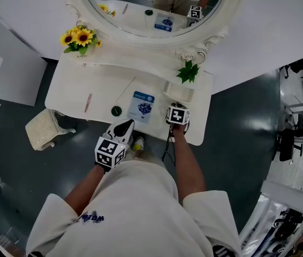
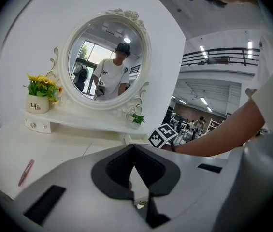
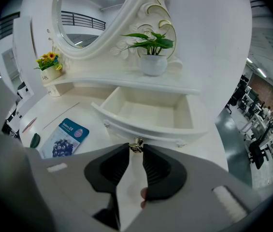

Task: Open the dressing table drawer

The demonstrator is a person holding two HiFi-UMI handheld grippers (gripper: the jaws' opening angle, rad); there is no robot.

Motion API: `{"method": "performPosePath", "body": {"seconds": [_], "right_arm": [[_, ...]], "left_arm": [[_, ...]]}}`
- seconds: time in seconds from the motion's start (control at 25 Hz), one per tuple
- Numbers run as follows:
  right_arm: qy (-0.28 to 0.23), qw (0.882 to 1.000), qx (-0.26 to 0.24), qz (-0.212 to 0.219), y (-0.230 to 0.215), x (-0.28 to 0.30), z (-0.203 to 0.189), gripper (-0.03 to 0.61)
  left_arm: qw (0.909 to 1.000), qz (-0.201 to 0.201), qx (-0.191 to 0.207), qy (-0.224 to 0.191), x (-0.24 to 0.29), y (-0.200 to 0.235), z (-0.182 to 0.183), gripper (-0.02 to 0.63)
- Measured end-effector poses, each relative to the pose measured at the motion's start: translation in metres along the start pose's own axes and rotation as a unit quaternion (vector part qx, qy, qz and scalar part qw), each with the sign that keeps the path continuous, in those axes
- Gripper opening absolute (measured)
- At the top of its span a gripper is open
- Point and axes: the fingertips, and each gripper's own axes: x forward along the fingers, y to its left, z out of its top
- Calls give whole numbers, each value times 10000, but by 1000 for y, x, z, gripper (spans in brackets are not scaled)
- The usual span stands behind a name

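The small white drawer under the dressing table's shelf stands pulled out, its inside empty. A brass knob on its front sits between the tips of my right gripper, which is shut on it. From the head view the right gripper reaches the drawer at the table's right side. My left gripper hovers by the table's front edge, shut and holding nothing. Its closed tips point toward the mirror.
The oval mirror rises at the back. A sunflower pot stands on the shelf's left and a green plant above the drawer. A blue packet, a dark round lid and a pink pen lie on the tabletop. A beige cushion lies on the floor at left.
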Motion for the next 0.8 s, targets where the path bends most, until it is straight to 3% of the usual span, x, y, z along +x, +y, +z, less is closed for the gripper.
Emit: {"method": "performPosePath", "body": {"seconds": [0.8], "right_arm": [[-31,10000,17,-3,3,-9,-6,100]], "left_arm": [[10000,-47,9,-10,-1,-7,-2,8]]}}
